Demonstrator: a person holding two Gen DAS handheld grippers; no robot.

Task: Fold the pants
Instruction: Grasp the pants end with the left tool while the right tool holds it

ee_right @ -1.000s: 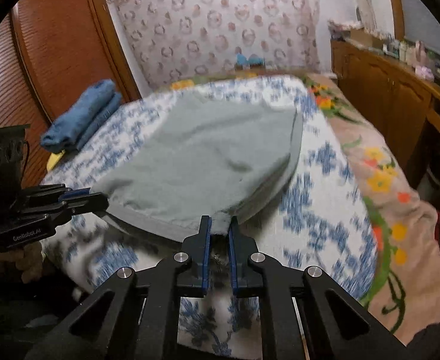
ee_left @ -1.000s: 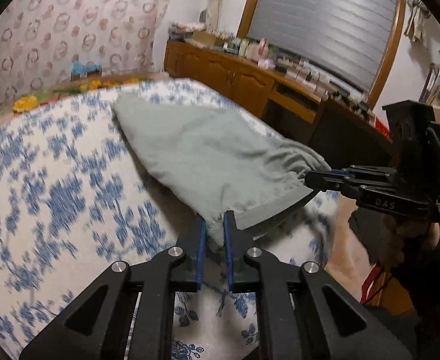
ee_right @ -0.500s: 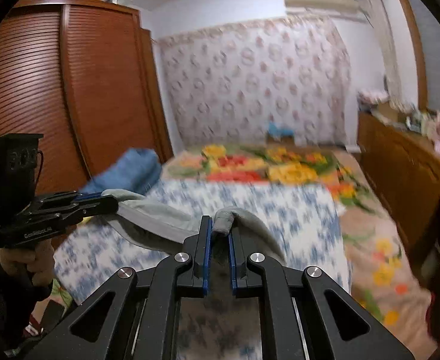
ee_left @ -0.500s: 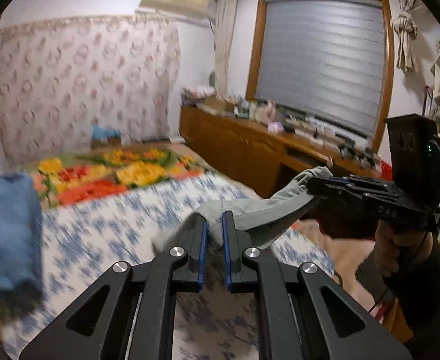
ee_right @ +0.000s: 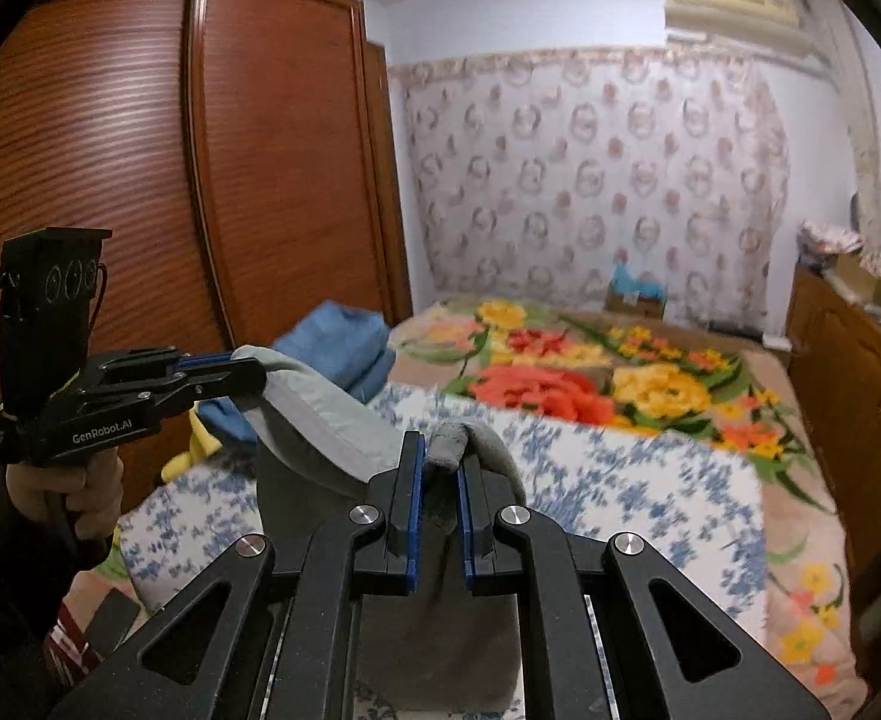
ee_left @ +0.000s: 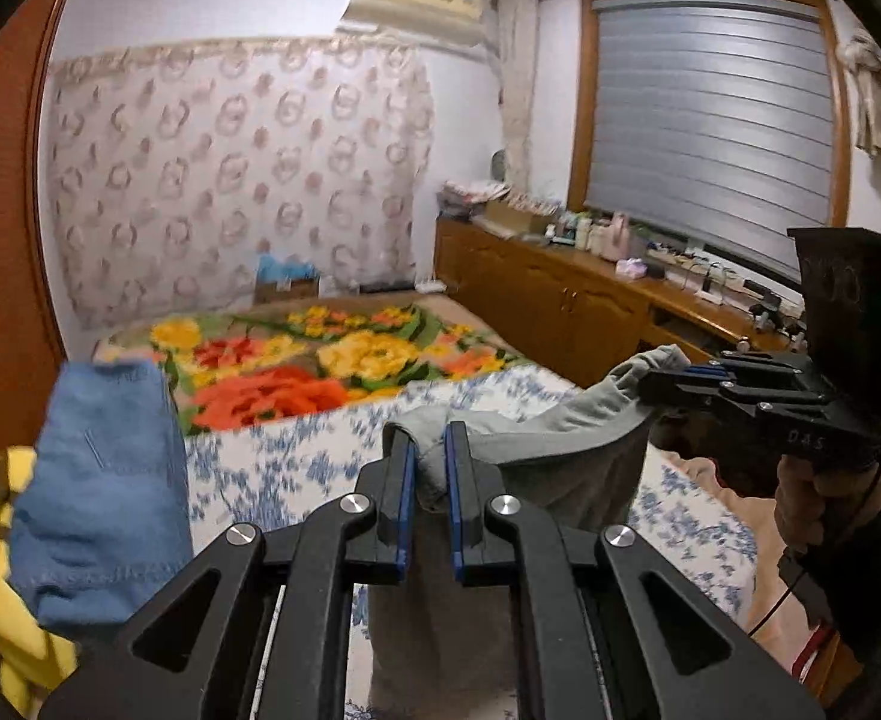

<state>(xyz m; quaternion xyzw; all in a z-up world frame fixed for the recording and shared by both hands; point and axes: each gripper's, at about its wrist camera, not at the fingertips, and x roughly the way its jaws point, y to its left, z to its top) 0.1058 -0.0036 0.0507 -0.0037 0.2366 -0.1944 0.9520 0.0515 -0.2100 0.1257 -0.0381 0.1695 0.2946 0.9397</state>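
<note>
Grey pants held up over the bed, one edge pinched in each claw.

The left claw is pinched on a bunched corner of the grey pants, and the right claw is pinched on the other end of the same edge, so the cloth sags between them and hangs down in front of the bed with its blue-flowered sheet. To do the fold well, the person should likely keep both grips tight and level, draw the held edge taut so the slack goes out, then lay the hanging part onto the sheet first and carry the held edge forward over it. The folded blue garment at the left side of the bed lies near; the pants should land clear of it.
</note>
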